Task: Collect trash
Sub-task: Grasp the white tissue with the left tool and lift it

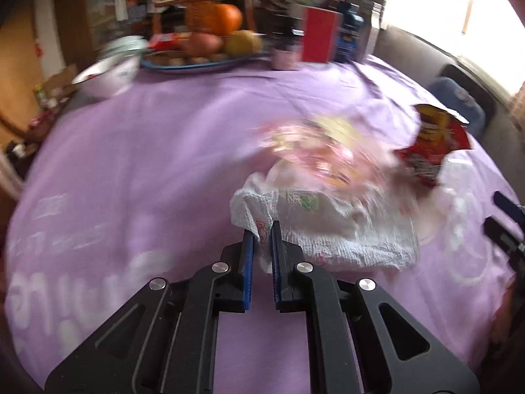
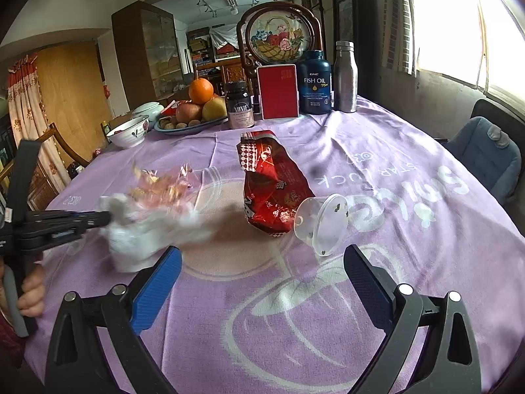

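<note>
A crumpled white paper towel [image 1: 328, 229] lies on the purple tablecloth [image 1: 131, 164], and my left gripper [image 1: 262, 234] is shut on its near corner. From the right wrist view the same towel [image 2: 137, 239] is blurred at the left gripper's [image 2: 106, 218] tip. A clear pinkish wrapper [image 2: 160, 184] rests just behind the towel. A red snack bag [image 2: 272, 190] lies mid-table, with a clear plastic cup [image 2: 321, 223] on its side against it. My right gripper [image 2: 262, 256] is open above the cloth, short of the cup, with nothing between its fingers.
Along the far edge stand a fruit plate [image 2: 190, 124], a white bowl [image 2: 128, 134], a dark jar [image 2: 239, 105], a red box [image 2: 279, 92], a fish oil bottle [image 2: 315, 82] and a steel bottle [image 2: 344, 75]. A blue cushioned chair [image 2: 485, 154] stands at the right. A hand [image 2: 31, 292] holds the left gripper's handle.
</note>
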A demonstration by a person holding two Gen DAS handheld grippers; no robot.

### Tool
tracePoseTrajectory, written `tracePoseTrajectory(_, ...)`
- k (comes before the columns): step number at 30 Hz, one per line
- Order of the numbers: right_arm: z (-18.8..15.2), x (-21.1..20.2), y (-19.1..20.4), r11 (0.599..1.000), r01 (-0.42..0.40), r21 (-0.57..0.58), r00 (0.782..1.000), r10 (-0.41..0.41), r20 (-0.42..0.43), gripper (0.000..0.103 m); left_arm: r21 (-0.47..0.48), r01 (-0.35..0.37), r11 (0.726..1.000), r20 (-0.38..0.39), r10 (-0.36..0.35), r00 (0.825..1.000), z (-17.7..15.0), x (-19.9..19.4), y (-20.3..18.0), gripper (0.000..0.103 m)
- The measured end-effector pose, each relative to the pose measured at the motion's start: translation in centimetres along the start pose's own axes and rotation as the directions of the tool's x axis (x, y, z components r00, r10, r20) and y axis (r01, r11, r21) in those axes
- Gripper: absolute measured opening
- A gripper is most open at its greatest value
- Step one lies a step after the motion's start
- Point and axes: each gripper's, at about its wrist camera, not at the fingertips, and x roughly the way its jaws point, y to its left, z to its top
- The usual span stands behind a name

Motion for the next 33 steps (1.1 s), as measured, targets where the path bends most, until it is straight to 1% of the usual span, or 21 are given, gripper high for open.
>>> tracePoseTrajectory(2,0.0,0.1,0.1,1.000,0.004,-0.003,1.000,-0.004,-0.004,0.097,-0.042,-0.023,0.999,-0.009,0.023,1.000,-0.7,-0.4,1.8,0.011)
tracePoseTrajectory(4,0.0,0.2,0.1,1.000,0.007,0.000,1.000,-0.007,-0.005,0.097,-0.081,-0.018,0.997,-0.016,0.016,1.000,-0.8,-0.6,2.8,0.012)
tracePoseTrajectory(6,0.1,0.2,0.0,1.000,0.010,0.003,1.000,-0.010,-0.006,0.097,-0.082,-0.005,0.997,0.001,0.005,1.000,-0.6,-1.0,2.7,0.014)
tracePoseTrajectory(7,0.0,0.2,0.0,1.000,0.011,0.004,1.000,-0.011,-0.006,0.097,-0.069,-0.004,0.998,0.010,0.005,1.000,-0.6,-1.2,2.5,0.021)
tracePoseTrajectory(8,0.0,0.2,0.0,1.000,0.012,0.003,1.000,-0.012,-0.007,0.097,-0.052,-0.005,0.999,0.020,0.006,1.000,-0.6,-1.5,2.0,0.034)
tracePoseTrajectory(9,0.0,0.2,0.0,1.000,0.012,0.002,1.000,-0.012,-0.007,0.097,-0.027,0.000,1.000,0.036,0.001,0.999,-0.7,-2.0,1.5,0.043)
tracePoseTrajectory(10,0.0,0.2,0.1,1.000,0.013,0.001,1.000,-0.013,-0.008,0.097,-0.012,0.005,1.000,0.048,-0.004,0.999,-0.8,-2.2,1.1,0.060)
tracePoseTrajectory(11,0.0,0.3,0.1,1.000,0.013,0.000,1.000,-0.013,-0.008,0.097,0.011,0.004,1.000,0.070,-0.005,0.998,-0.9,-2.6,0.5,0.071)
tracePoseTrajectory(12,0.0,0.2,0.0,1.000,0.013,0.000,1.000,-0.013,-0.008,0.097,0.033,-0.002,0.999,0.088,-0.001,0.996,-1.0,-2.8,0.0,0.074)
tracePoseTrajectory(14,0.0,0.2,0.0,1.000,0.013,0.001,1.000,-0.013,-0.006,0.097,0.065,-0.001,0.998,0.090,-0.005,0.996,-0.8,-2.5,-0.7,0.075)
tracePoseTrajectory(15,0.0,0.2,0.0,1.000,0.012,0.002,1.000,-0.012,-0.005,0.097,0.082,0.004,0.997,0.070,-0.009,0.998,-0.8,-1.9,-1.1,0.075)
tracePoseTrajectory(18,-0.1,0.1,0.0,1.000,0.011,0.002,1.000,-0.011,-0.001,0.097,0.086,0.006,0.996,0.008,-0.006,1.000,-0.7,-0.2,-1.1,0.075)
tracePoseTrajectory(19,-0.1,0.1,0.1,1.000,0.011,0.001,1.000,-0.011,0.001,0.097,0.074,0.016,0.997,-0.017,-0.015,1.000,-0.6,0.4,-0.9,0.074)
tracePoseTrajectory(20,-0.1,0.0,0.1,1.000,0.012,0.000,1.000,-0.012,0.001,0.097,0.063,0.023,0.998,-0.024,-0.021,0.999,-0.6,0.6,-0.7,0.066)
tracePoseTrajectory(21,-0.1,0.0,0.1,1.000,0.013,-0.001,1.000,-0.013,0.001,0.097,0.046,0.043,0.998,-0.028,-0.042,0.999,-0.5,0.6,-0.3,0.055)
tracePoseTrajectory(22,-0.1,0.0,0.1,1.000,0.013,-0.001,1.000,-0.013,0.002,0.097,0.041,0.059,0.997,-0.028,-0.058,0.998,-0.5,0.6,-0.2,0.029)
tracePoseTrajectory(23,0.0,0.0,0.0,1.000,0.015,-0.001,1.000,-0.015,0.002,0.097,0.034,0.069,0.997,-0.019,-0.069,0.997,-0.4,0.3,0.0,0.011)
tracePoseTrajectory(26,-0.1,0.1,0.1,1.000,0.018,0.000,1.000,-0.018,-0.002,0.097,0.024,0.044,0.999,0.066,-0.046,0.997,-0.3,-1.7,0.4,0.008)
tracePoseTrajectory(28,-0.1,0.1,0.1,1.000,0.021,-0.004,1.000,-0.021,-0.007,0.097,0.008,0.031,0.999,0.157,-0.032,0.987,-0.1,-4.1,1.0,0.008)
tracePoseTrajectory(30,0.0,0.3,0.2,1.000,0.025,-0.009,1.000,-0.025,-0.014,0.097,-0.024,0.049,0.998,0.246,-0.042,0.968,-0.1,-6.6,2.2,0.008)
tracePoseTrajectory(33,0.0,0.5,0.4,0.999,0.032,-0.019,0.999,-0.032,-0.024,0.097,-0.054,0.067,0.996,0.329,-0.045,0.943,-0.3,-9.2,3.5,0.008)
